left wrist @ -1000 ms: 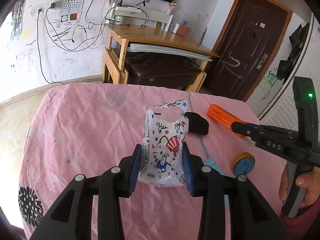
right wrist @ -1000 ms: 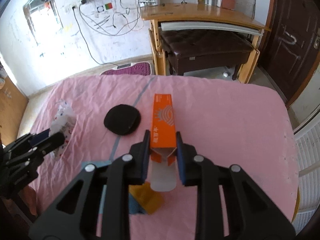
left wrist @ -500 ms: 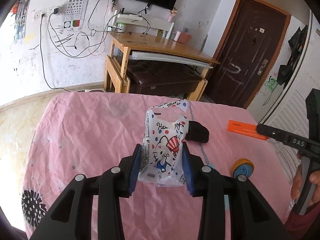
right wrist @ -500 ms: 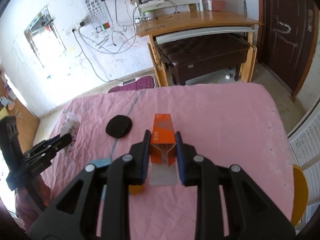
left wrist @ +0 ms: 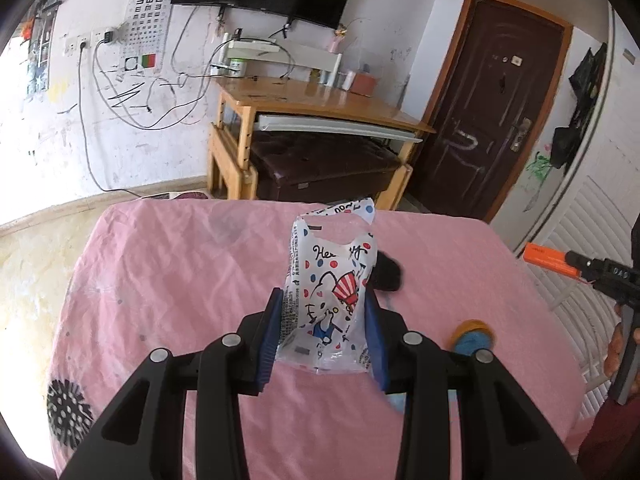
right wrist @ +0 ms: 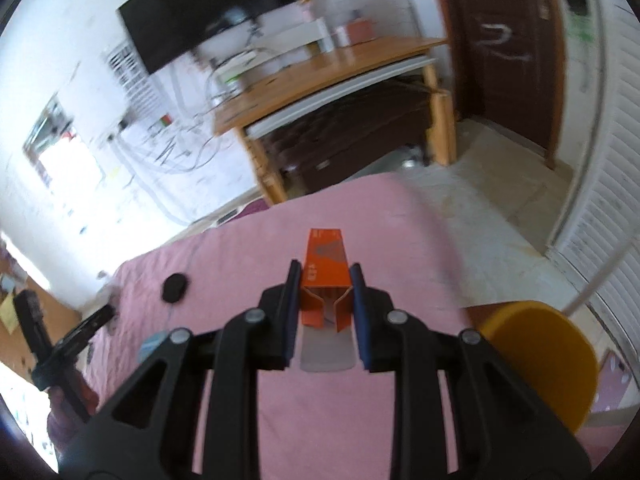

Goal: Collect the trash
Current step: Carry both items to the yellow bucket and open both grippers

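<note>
Left gripper (left wrist: 324,332): clamped on bag (left wrist: 330,280), mouth upward to receive | Right gripper (right wrist: 324,316): closed on orange carton (right wrist: 325,276), raised off table (right wrist: 360,208)

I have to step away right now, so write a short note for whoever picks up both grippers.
Left gripper: shut on the printed plastic bag, held over the pink table.
Right gripper: shut on the orange box, lifted off the table near its right edge.
Done: both pieces picked up.
Left: black round piece and the blue-and-yellow item are on the table. No bin in view.
</note>
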{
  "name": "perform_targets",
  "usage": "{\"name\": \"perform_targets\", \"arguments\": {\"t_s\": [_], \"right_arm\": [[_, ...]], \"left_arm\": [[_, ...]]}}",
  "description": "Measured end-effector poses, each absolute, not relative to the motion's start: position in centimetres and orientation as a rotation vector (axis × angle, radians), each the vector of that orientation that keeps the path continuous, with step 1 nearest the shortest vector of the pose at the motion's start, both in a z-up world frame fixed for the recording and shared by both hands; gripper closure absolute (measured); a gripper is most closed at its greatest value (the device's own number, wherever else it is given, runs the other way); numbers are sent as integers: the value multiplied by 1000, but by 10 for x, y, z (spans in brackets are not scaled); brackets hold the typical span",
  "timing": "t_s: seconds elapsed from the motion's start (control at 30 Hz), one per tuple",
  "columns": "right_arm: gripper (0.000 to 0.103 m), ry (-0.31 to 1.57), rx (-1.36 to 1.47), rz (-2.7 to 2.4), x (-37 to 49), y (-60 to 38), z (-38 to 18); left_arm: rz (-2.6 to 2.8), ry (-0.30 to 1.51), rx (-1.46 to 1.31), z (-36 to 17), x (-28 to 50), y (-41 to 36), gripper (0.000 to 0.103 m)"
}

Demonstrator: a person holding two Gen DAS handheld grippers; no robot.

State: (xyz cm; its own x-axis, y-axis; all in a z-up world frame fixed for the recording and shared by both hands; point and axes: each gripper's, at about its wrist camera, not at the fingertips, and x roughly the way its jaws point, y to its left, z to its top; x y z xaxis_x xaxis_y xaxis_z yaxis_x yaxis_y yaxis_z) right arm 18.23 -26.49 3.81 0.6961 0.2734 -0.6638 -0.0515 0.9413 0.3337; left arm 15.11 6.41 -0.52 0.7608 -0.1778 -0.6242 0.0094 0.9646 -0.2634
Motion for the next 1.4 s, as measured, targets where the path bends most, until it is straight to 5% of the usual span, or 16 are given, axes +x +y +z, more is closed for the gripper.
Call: {"name": "perform_targets", "arguments": {"t_s": [0.63, 1.4], "right_arm": [[80, 774, 513, -53, 130, -432, -26], [80, 794, 421, -132, 97, -459, -70]], "left_arm": [[-412, 669, -71, 57, 138, -125, 69], [-628, 840, 115, 28, 161, -348, 69]]}}
